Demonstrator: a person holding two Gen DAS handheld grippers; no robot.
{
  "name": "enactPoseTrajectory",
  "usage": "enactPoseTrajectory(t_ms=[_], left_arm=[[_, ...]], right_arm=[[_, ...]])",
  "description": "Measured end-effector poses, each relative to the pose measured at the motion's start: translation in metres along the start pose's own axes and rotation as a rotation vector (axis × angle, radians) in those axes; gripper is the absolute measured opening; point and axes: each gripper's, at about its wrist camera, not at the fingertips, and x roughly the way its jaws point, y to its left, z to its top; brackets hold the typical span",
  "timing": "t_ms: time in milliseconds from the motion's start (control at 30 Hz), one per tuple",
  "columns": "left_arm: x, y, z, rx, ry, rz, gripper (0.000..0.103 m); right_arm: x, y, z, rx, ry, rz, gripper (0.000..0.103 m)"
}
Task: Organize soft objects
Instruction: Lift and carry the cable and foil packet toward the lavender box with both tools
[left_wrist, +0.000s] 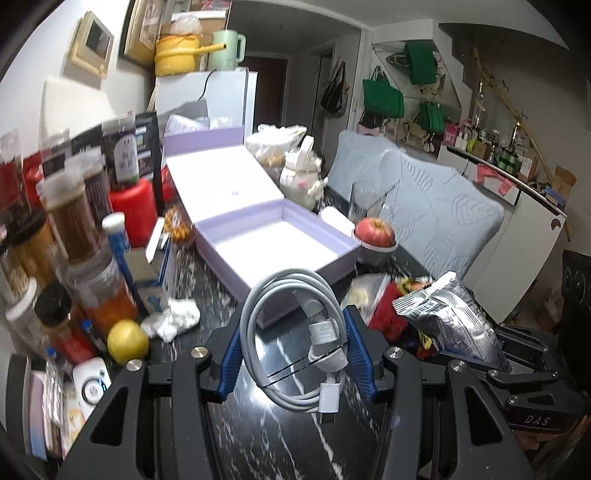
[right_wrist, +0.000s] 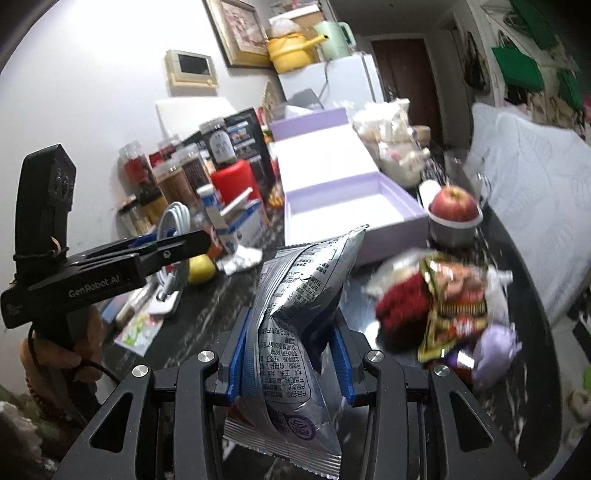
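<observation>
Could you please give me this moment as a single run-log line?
left tongs: shut on coiled grey cable | right tongs: shut on silver snack packet | lavender box: open, empty | both items held above the dark table

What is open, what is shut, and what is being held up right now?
left gripper: shut on the coiled cable, lifted.
right gripper: shut on the silver snack bag, lifted.
purple box: open, nothing inside.
box lid: flipped back behind the box.
apple: sitting in a metal cup.
</observation>
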Motion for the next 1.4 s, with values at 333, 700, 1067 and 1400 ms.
enactPoseTrajectory(t_ms=[333,700,1067,1400], left_arm=[[0.01,0.003,0.052,0.037,-0.091,-0.023,0.05],[0.043,0.02,0.104,0.046,-0.157,-0.027,0.05],[0.079,0.034,0.153,0.06,-0.224,0.014,0.05],[0.137,0.057,0.176,0.009,-0.213,0.035,0.05]], right_arm=[[0.005,0.0,0.06,-0.061,-0.075,0.016,0.039],[0.034,-0.01,0.128,-0.1,-0.133,0.013,0.039],[0.065,-0.021,0.191,-0.152,-0.193,0.0,0.039],[0.108,-0.043,0.232,-0.135,-0.219,-0.01,0.039]])
